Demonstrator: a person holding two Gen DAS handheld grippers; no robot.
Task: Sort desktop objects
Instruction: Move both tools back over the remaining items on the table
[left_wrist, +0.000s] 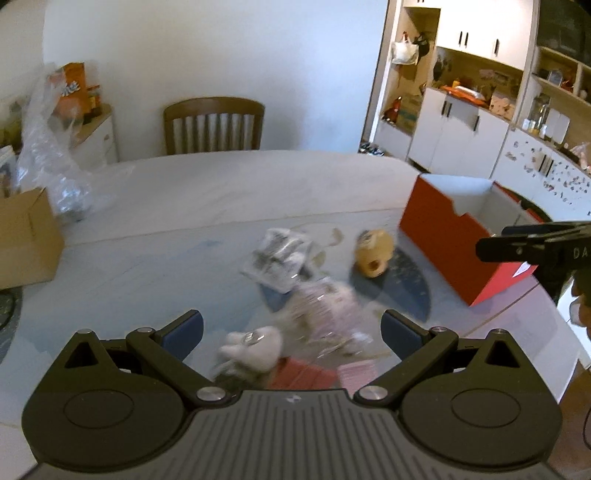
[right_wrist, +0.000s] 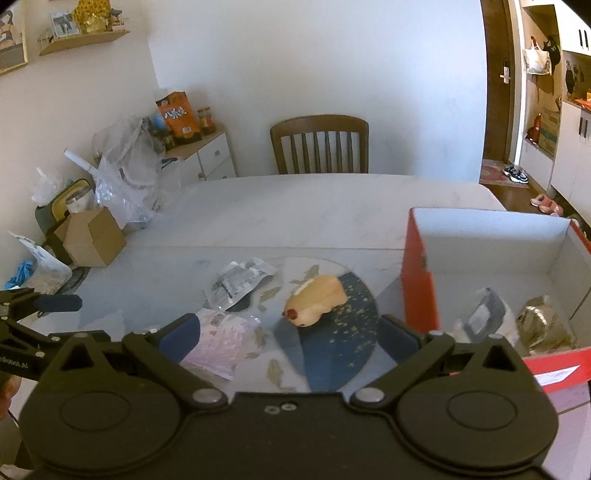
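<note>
My left gripper (left_wrist: 291, 332) is open and empty above a pink patterned packet (left_wrist: 325, 310) and a white plush toy (left_wrist: 251, 349). A clear printed packet (left_wrist: 279, 258) and a tan plush toy (left_wrist: 373, 253) lie further on. A red box (left_wrist: 450, 240) stands at the right. My right gripper (right_wrist: 288, 338) is open and empty, just short of the tan plush toy (right_wrist: 316, 301). The pink packet (right_wrist: 221, 341) and clear packet (right_wrist: 238, 282) lie to its left. The red box (right_wrist: 419, 273) holds a grey-white packet (right_wrist: 484, 317) and a gold foil packet (right_wrist: 545, 325).
A round blue mat (right_wrist: 343, 343) lies under the tan toy on the white table (right_wrist: 314, 214). A cardboard box (right_wrist: 92, 236) and crumpled plastic bags (right_wrist: 125, 173) sit at the table's left edge. A wooden chair (right_wrist: 319, 144) stands at the far side.
</note>
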